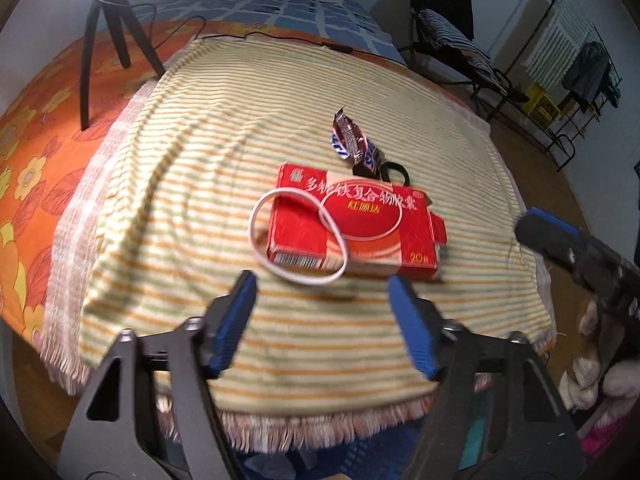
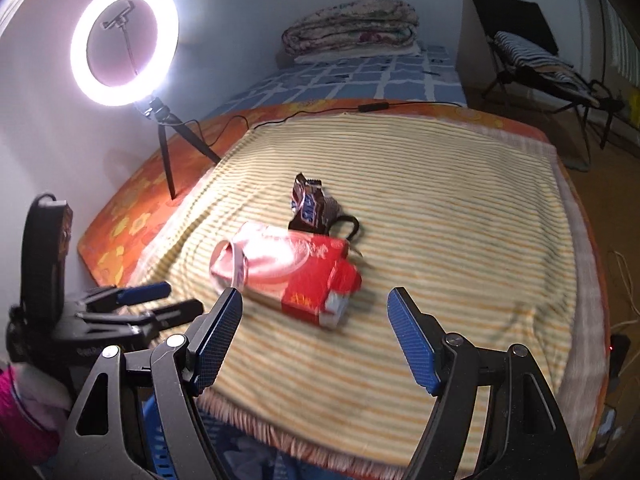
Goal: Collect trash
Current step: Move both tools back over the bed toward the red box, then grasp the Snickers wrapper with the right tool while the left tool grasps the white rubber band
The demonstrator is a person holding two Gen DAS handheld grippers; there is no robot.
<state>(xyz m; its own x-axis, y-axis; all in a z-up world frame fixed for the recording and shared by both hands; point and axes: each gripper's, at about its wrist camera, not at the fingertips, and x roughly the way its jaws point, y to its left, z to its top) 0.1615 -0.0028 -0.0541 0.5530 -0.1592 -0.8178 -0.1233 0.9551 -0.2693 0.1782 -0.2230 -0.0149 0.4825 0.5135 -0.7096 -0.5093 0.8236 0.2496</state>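
A red cardboard box (image 1: 352, 224) lies on the striped blanket (image 1: 192, 168), with a white rubber band (image 1: 296, 236) draped over its near left corner. Just behind it sit a crumpled brown and blue candy wrapper (image 1: 354, 144) and a black ring (image 1: 394, 172). My left gripper (image 1: 320, 278) hovers open in front of the box with nothing between its pads. My right gripper (image 2: 315, 292) is also open and empty, on the near side of the box (image 2: 304, 276) and wrapper (image 2: 312, 208). The left gripper (image 2: 176, 300) shows at the left of the right wrist view.
A blue slotted basket (image 2: 160, 452) sits below the blanket's fringed near edge. A lit ring light (image 2: 124, 44) on a tripod stands at the far left with its cable running along the back. A folded quilt (image 2: 352, 28) and a folding chair (image 2: 532, 60) are beyond.
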